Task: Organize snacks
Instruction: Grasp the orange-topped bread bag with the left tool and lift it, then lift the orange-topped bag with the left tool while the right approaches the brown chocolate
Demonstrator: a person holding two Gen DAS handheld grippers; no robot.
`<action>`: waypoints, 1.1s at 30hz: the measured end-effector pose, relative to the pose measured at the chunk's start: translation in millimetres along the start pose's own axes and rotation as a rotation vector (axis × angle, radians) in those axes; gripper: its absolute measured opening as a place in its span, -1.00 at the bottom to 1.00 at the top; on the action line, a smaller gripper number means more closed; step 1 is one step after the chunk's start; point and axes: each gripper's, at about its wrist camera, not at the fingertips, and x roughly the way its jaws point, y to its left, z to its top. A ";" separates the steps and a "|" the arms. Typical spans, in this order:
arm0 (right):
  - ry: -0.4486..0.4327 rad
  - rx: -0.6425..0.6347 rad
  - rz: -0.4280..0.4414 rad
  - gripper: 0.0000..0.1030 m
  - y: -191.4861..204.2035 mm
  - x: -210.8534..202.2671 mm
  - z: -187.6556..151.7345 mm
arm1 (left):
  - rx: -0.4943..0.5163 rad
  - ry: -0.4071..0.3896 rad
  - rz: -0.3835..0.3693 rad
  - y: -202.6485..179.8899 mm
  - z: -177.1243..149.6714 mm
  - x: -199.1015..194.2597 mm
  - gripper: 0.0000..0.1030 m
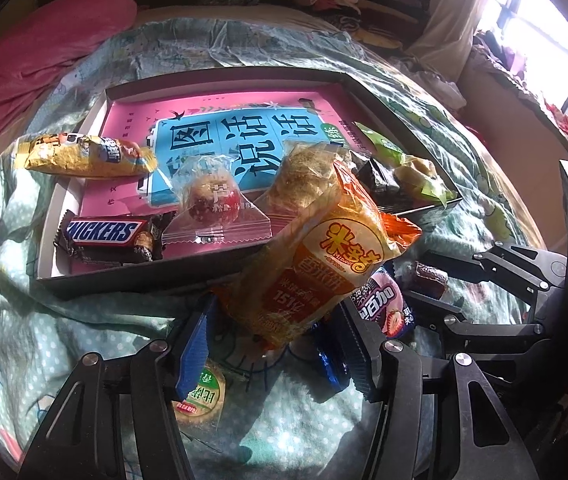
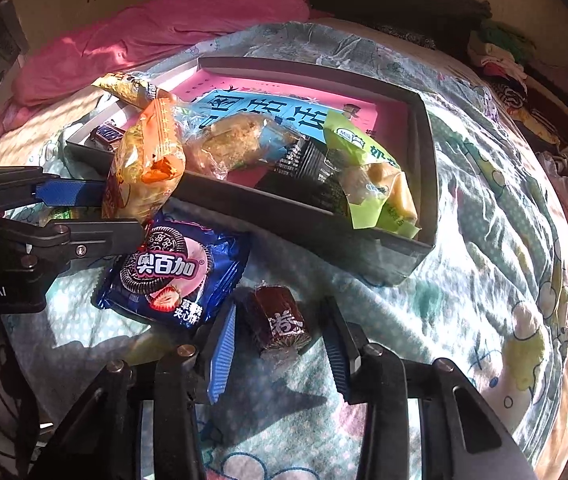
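the landmark was the dark tray (image 1: 399, 118), a shallow box on the bed (image 2: 483, 240) with a pink and blue book (image 1: 220, 136) lying flat in its bottom.

the left claw (image 1: 280, 336) held an orange rice-cracker packet (image 1: 323, 260) between its blue pads. the packet stood tilted at the tray's near wall, its top end reaching over that wall and above the book. the jaws stood fairly wide, but the packet filled the gap and was lifted off the bedding.

the right claw (image 2: 280, 344) sat just outside the tray's near wall, its two fingers either side of a small dark red wrapped sweet (image 2: 280, 320) that lay on the bedspread. a clear gap showed on both sides of the sweet, so the jaws were not yet gripping it.

inside the tray lay a snickers bar (image 1: 104, 234) in the near left corner, a yellow packet (image 1: 84, 156) across the left wall, a clear pouch with a round red snack (image 1: 212, 204) in the middle, and a green packet (image 2: 371, 176) with a black one (image 2: 303, 168) toward the right end.

outside the tray, close to its near wall, a blue strawberry sandwich-biscuit packet (image 2: 176, 272) lay flat on the bed just beside the sweet. a round green-labelled snack (image 1: 200, 394) lay on the bedding beneath the left claw, further from the tray.
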 end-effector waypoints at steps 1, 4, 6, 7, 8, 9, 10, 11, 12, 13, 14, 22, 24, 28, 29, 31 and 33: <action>0.001 0.000 -0.001 -0.19 0.0 0.7 0.5 | 0.000 -0.001 -0.002 -0.3 0.6 0.5 0.18; 0.000 0.001 -0.004 -0.21 -0.3 2.1 0.8 | -0.004 -0.003 -0.002 -1.3 2.0 2.2 0.17; 0.000 0.001 -0.003 -0.21 -0.7 3.4 1.8 | -0.012 -0.001 -0.006 -1.4 3.1 4.1 0.17; 0.000 0.002 -0.004 -0.21 -0.8 3.7 2.0 | -0.017 -0.002 -0.008 -1.3 3.7 4.8 0.17; -0.001 0.003 -0.005 -0.21 -0.8 3.9 2.3 | -0.023 -0.002 -0.009 -1.3 4.1 5.5 0.17; -0.002 0.003 -0.005 -0.21 -0.8 4.1 2.3 | -0.026 -0.002 -0.013 -1.4 4.6 6.1 0.17; -0.002 0.003 -0.005 -0.21 -1.0 4.4 2.5 | -0.026 -0.001 -0.014 -1.8 5.0 6.5 0.17; -0.003 0.004 -0.005 -0.21 -0.9 4.4 2.6 | -0.027 -0.002 -0.015 -2.4 5.1 6.8 0.17; -0.004 0.005 -0.004 -0.21 -1.1 4.8 2.9 | -0.027 -0.003 -0.016 -2.9 5.3 7.0 0.17; -0.004 0.007 -0.003 -0.22 -1.5 5.1 3.1 | -0.029 -0.004 -0.017 -3.0 5.5 7.2 0.17; -0.004 0.009 -0.001 -0.23 -1.8 5.0 3.1 | -0.032 -0.005 -0.020 -2.6 5.7 7.7 0.17; -0.016 0.043 0.025 -0.41 -9.2 3.2 4.8 | -0.048 -0.015 -0.071 -0.9 6.1 8.2 -0.20; -0.020 0.081 0.058 -0.45 -15.5 1.4 5.2 | -0.041 -0.018 -0.072 -1.7 5.6 6.2 -0.25; -0.029 0.162 0.115 -0.45 -27.5 -2.2 3.6 | -0.047 -0.031 -0.094 0.1 4.9 -2.1 -0.31; -0.033 0.179 0.128 -0.45 -29.7 -4.0 2.6 | -0.048 -0.034 -0.096 0.9 4.9 -4.6 -0.36; -0.046 0.207 0.151 -0.45 -33.7 -8.8 1.3 | -0.054 -0.041 -0.095 3.3 4.5 -9.6 -0.39; -0.063 0.232 0.175 -0.46 -37.2 -13.5 0.9 | -0.068 -0.047 -0.103 7.4 4.2 -13.3 -0.39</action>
